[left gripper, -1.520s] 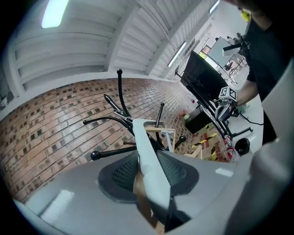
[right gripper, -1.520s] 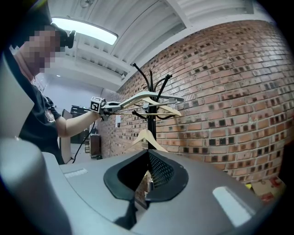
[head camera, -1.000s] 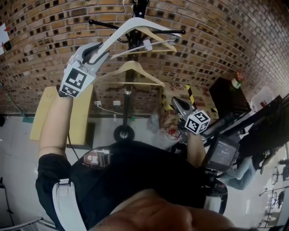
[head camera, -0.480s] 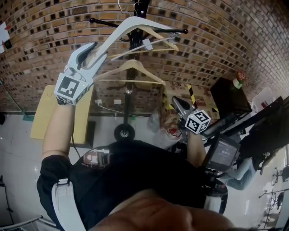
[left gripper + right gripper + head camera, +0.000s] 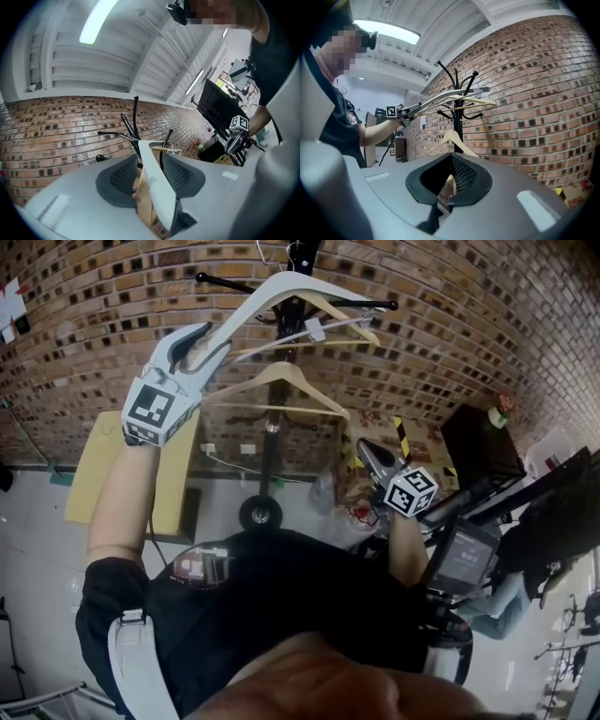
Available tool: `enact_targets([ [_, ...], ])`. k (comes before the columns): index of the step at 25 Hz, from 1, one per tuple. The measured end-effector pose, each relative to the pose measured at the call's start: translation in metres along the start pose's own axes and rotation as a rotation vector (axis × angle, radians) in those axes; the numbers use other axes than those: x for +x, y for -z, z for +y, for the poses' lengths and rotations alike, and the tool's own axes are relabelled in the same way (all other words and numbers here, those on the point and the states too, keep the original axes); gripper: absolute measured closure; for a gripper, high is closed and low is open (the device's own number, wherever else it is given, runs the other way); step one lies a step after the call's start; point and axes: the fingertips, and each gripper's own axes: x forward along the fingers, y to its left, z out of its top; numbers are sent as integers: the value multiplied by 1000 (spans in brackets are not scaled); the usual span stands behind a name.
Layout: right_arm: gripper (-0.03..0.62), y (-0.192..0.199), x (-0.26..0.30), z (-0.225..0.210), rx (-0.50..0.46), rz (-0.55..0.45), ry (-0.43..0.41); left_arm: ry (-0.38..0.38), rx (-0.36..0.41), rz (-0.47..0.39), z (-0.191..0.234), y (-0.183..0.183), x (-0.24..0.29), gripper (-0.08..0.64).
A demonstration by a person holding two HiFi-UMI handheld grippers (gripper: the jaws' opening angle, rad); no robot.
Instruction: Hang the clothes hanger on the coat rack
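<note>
My left gripper (image 5: 202, 341) is raised at the upper left, shut on one end of a white clothes hanger (image 5: 281, 289). The hanger slants up to the top of the black coat rack (image 5: 274, 399). Its hook is lost among the rack's pegs, so I cannot tell if it rests on one. In the left gripper view the white hanger (image 5: 157, 187) runs between the jaws of the left gripper (image 5: 150, 171) toward the coat rack (image 5: 133, 124). Two wooden hangers (image 5: 277, 381) hang on the rack. My right gripper (image 5: 364, 451) sits lower right, shut on nothing; the right gripper view shows this right gripper (image 5: 449, 180) with the coat rack (image 5: 458, 112) beyond.
A brick wall (image 5: 450, 324) stands behind the rack, whose wheeled base (image 5: 258, 514) is on the floor. A yellow panel (image 5: 89, 474) leans at left. Cardboard boxes (image 5: 375, 432), a black cabinet (image 5: 478, 442) and a monitor (image 5: 464, 559) crowd the right.
The left gripper and the white hanger have shifted slightly right and up against the rack's top. The grip is unchanged. The right gripper has stayed in place.
</note>
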Motion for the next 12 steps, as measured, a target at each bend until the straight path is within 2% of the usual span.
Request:
enact_targets([
  [5, 578, 0, -2, 0, 0, 6, 2, 8, -42, -49, -4, -8, -11, 369],
  [9, 578, 2, -1, 0, 1, 10, 1, -34, -171, -94, 8, -4, -24, 360],
  [12, 578, 3, 1, 3, 2, 11, -4, -48, -237, -92, 12, 5, -30, 360],
])
